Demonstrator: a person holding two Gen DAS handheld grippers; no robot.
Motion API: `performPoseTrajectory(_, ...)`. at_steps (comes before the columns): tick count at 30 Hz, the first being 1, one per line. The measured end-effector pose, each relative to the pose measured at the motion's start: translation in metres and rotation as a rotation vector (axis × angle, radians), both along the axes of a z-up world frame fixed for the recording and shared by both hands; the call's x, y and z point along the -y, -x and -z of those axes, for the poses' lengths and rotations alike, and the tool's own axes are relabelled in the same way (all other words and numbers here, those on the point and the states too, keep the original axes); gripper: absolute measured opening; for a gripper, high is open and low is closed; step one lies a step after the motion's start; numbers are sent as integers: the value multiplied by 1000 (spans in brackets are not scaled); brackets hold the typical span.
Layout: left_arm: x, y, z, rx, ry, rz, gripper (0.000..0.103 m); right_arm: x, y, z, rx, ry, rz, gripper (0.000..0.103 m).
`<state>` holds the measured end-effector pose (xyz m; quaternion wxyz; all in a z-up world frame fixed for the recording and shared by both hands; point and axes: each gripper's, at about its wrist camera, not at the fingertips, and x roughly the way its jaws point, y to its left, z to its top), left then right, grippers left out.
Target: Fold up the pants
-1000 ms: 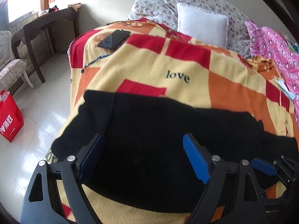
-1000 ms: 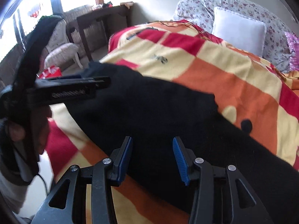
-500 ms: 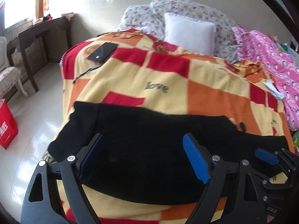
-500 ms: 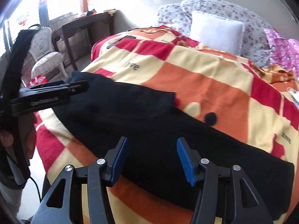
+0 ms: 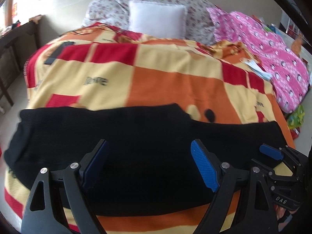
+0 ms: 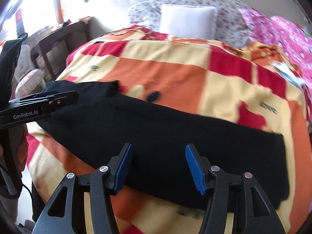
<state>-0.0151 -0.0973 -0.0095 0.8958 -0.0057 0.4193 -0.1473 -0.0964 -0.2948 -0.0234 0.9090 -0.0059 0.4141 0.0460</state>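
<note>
Black pants [image 5: 124, 136] lie flat in a long band across the near end of a bed, on a red, orange and yellow checked blanket [image 5: 156, 74]. They also show in the right wrist view [image 6: 175, 140]. My left gripper [image 5: 150, 161] is open and empty, hovering over the middle of the pants. My right gripper [image 6: 159, 165] is open and empty above the pants' near edge. The right gripper shows at the lower right of the left wrist view [image 5: 273, 156]. The left gripper shows at the left edge of the right wrist view [image 6: 44, 103].
A white pillow [image 5: 156, 19] and floral pillows [image 5: 195, 3] lie at the bed head. A pink quilt [image 5: 273, 54] lies on the right. A black phone [image 5: 58, 51] lies at the blanket's far left. A dark wooden desk [image 6: 56, 44] and a chair [image 6: 29, 78] stand left of the bed.
Both grippers have pulled back and up from the pants and swung right, so more of the bed and the full length of the pants shows. Both stay open.
</note>
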Motion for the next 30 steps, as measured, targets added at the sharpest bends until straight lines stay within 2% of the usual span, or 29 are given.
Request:
performPoseTrajectory(9,75,2,-4,-10,-21,166,86,99,56,1,-11,-22,199,59)
performPoseTrajectory(15,144,4,-12,-3,-52,350,86,147,90,4,-31,-79,326,63)
performPoseTrajectory(18,183,3,-11,-15,-63,451,86,162,95,8,-14,-201,324,63)
performPoseTrajectory(27,275,0,-7,-19,-126,699,86,158,82,11,22,-279,274,64)
performPoseTrajectory(30,294,-6,1,-58,-138,723,86,157,79,12,35,-287,263,64)
